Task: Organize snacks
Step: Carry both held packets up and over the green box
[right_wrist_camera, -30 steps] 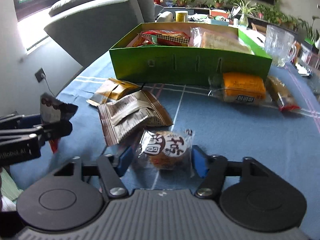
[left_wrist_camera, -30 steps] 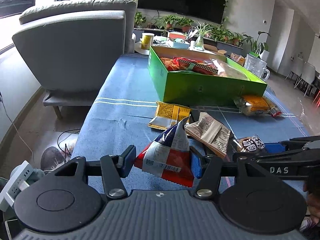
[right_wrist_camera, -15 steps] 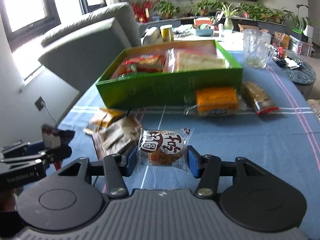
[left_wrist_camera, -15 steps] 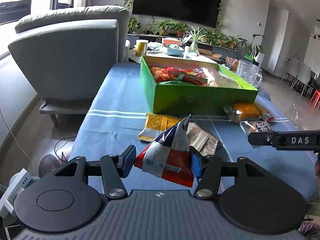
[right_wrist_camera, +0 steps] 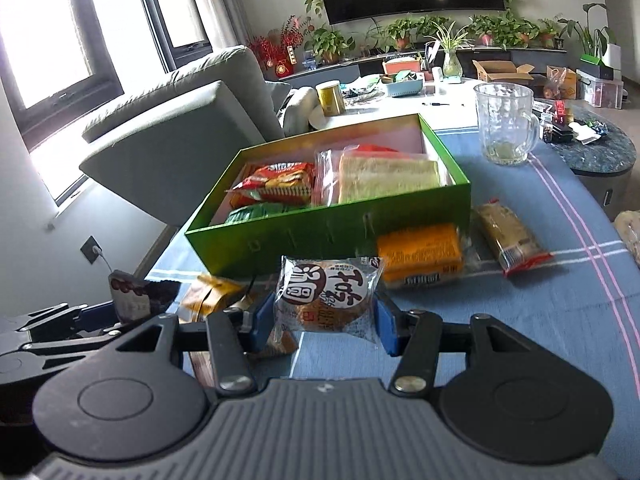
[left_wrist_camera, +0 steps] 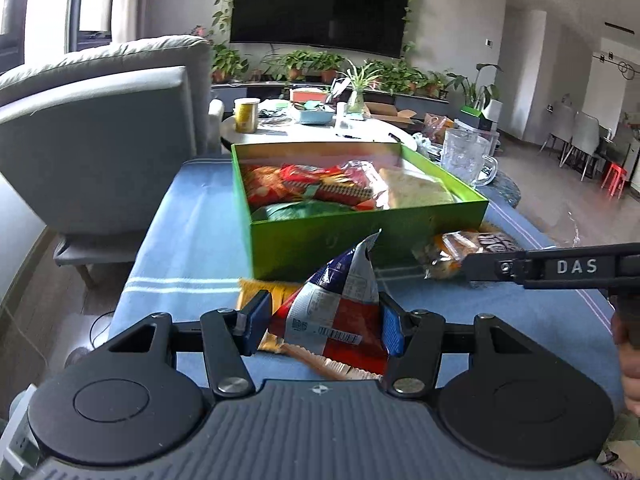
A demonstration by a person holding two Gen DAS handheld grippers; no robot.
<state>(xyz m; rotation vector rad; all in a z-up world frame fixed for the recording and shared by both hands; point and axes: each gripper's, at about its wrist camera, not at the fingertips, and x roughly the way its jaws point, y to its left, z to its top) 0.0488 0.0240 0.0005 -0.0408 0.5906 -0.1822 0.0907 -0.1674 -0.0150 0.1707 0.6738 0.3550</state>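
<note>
In the left wrist view, the left gripper sits low in the frame, part closed on a red, white and blue snack bag, now lifted higher with the green box closer at centre. The right gripper's arm crosses the right edge.

In the right wrist view, the right gripper, its jaws just closed further, pinches a round cake packet, raised off the blue tablecloth. Both snacks look ready to go into the box; the orange packet and brown bar remain outside.
</note>
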